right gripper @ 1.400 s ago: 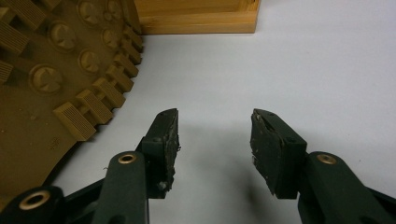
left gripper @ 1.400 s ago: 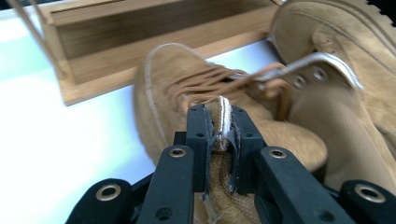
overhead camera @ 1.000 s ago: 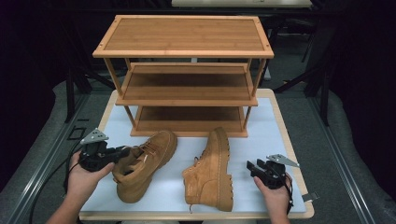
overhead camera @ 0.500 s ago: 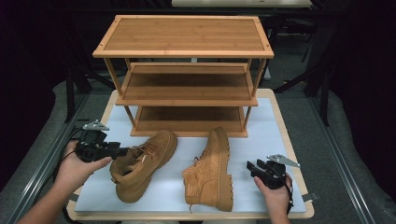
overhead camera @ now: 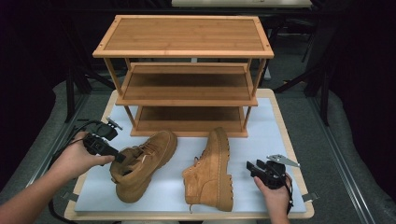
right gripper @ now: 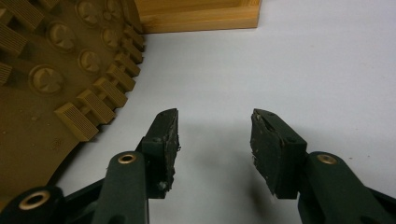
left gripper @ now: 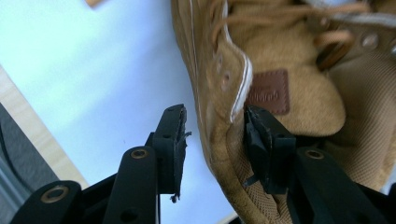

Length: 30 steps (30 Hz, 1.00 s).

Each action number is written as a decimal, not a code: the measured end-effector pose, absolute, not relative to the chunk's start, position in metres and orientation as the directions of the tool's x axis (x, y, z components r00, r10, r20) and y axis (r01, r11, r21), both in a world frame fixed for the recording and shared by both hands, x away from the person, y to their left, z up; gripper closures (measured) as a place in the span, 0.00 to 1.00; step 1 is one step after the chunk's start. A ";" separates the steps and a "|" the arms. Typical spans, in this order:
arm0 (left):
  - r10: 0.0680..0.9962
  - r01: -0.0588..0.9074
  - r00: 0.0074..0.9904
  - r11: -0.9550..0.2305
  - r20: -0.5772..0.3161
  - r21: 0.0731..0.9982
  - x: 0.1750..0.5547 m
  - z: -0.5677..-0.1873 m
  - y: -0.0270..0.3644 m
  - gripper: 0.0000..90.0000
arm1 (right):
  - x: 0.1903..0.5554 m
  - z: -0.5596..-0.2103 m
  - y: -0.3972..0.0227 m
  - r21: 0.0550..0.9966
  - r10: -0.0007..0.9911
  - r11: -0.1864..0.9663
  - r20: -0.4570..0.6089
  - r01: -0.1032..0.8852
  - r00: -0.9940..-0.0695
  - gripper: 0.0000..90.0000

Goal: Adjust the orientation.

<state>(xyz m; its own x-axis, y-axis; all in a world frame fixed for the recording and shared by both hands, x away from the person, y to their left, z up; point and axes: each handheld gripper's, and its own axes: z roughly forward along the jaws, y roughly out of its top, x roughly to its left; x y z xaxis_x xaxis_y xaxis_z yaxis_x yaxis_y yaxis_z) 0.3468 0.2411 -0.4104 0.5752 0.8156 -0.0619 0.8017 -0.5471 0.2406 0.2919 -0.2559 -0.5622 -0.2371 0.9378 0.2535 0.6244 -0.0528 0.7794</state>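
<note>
Two tan suede boots lie on the white mat (overhead camera: 266, 130). The left boot (overhead camera: 144, 163) stands upright, toe toward the rack. The right boot (overhead camera: 212, 170) lies on its side, its lugged sole (right gripper: 46, 84) facing my right gripper. My left gripper (overhead camera: 120, 157) is at the left boot's collar (left gripper: 219, 93). The collar edge sits between the jaws, which have just been closing; the inner pad (left gripper: 261, 140) touches it and the outer pad (left gripper: 170, 135) stands clear. My right gripper (overhead camera: 251, 167) rests open on the mat beside the sole, with nothing between its fingers.
A three-tier bamboo shoe rack (overhead camera: 187, 70) stands at the back of the mat, and its base board (right gripper: 196, 14) shows ahead of the right gripper. The mat lies on a wooden tabletop (overhead camera: 292, 140). Dark floor and stands surround the table.
My left hand has risen a little and drawn back to the left, and its jaws stand wider at the boot's collar. The right gripper and both boots have stayed in place.
</note>
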 end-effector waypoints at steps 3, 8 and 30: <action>0.817 0.813 0.571 -0.550 -0.077 0.194 0.349 -0.414 0.238 0.65 | 0.292 -0.563 -0.256 0.778 0.936 -0.051 0.256 0.627 -0.242 0.57; 0.819 0.821 0.568 -0.555 -0.086 0.134 0.352 -0.418 0.234 0.68 | 0.292 -0.563 -0.255 0.777 0.936 -0.049 0.254 0.627 -0.243 0.57; 0.832 0.837 0.547 -0.545 -0.098 0.040 0.359 -0.435 0.230 0.82 | 0.293 -0.565 -0.254 0.785 0.933 -0.058 0.262 0.617 -0.246 0.57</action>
